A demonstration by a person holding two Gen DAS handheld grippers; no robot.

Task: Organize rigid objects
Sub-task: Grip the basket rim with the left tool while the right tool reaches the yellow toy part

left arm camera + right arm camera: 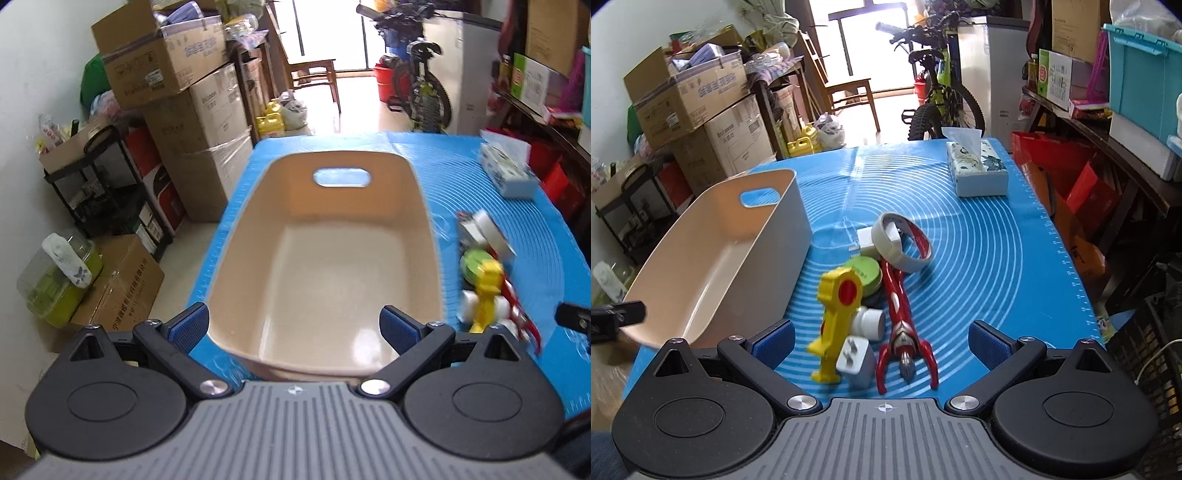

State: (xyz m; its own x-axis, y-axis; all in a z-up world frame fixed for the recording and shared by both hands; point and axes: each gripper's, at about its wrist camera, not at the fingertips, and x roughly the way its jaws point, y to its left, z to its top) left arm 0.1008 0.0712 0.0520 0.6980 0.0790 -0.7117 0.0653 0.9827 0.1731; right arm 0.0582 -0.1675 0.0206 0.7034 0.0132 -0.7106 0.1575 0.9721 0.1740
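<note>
An empty beige bin (325, 258) with a handle slot sits on the blue mat (554, 258); my left gripper (294, 326) hangs open over its near end. In the right wrist view the bin (713, 266) is at the left. Beside it lies a pile: a yellow toy (836, 314), a red figure (899, 321), a white plug adapter (855, 360), a green tin (864, 273), a small white jar (870, 321) and a tape roll (897, 243). My right gripper (881, 341) is open just above the near end of the pile, with the yellow toy and adapter between its fingers, untouched.
A tissue box (979, 166) stands at the mat's far right. Stacked cardboard boxes (177, 110) and a black shelf (99, 184) line the left wall. A bicycle (942, 96) and a chair (846, 88) stand beyond the table; red bags (1071, 177) sit at the right.
</note>
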